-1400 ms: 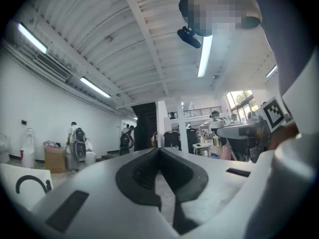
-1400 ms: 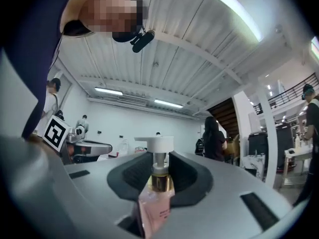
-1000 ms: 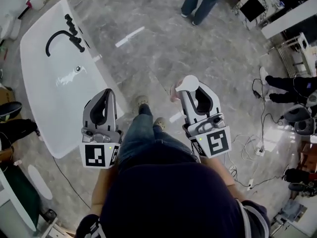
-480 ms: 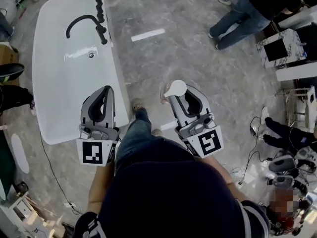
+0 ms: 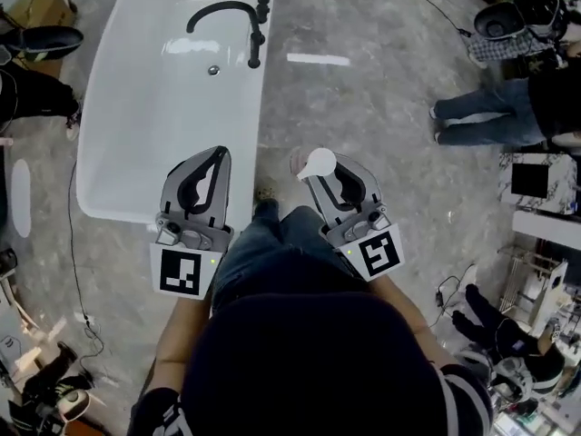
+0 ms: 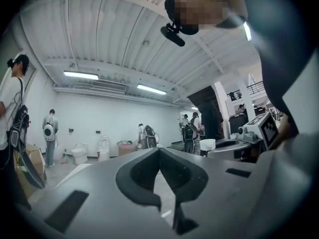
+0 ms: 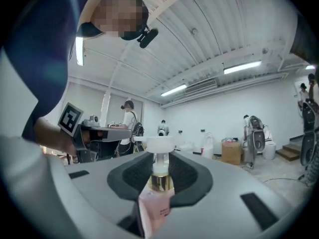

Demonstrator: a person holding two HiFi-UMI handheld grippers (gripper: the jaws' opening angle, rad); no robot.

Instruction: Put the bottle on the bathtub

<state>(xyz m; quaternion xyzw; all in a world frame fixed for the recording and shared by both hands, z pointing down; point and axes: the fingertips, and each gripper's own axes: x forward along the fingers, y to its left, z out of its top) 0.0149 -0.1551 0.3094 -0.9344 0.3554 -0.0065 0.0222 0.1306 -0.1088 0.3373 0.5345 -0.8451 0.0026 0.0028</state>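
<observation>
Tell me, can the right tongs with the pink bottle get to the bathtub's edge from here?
Probably yes. The right tongs are closed on the bottle, and the bathtub rim lies just to their left in the head view, with only bare floor between. Nothing appears to block the way.

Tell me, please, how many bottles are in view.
1: the pink pump bottle held in the right gripper, over the floor beside the bathtub. Others may be hidden.

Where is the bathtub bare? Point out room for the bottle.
Free: the bathtub's left long edge, and its near end below the drain. Crowded: the far part of the right edge, where the black faucet and handles stand.
</observation>
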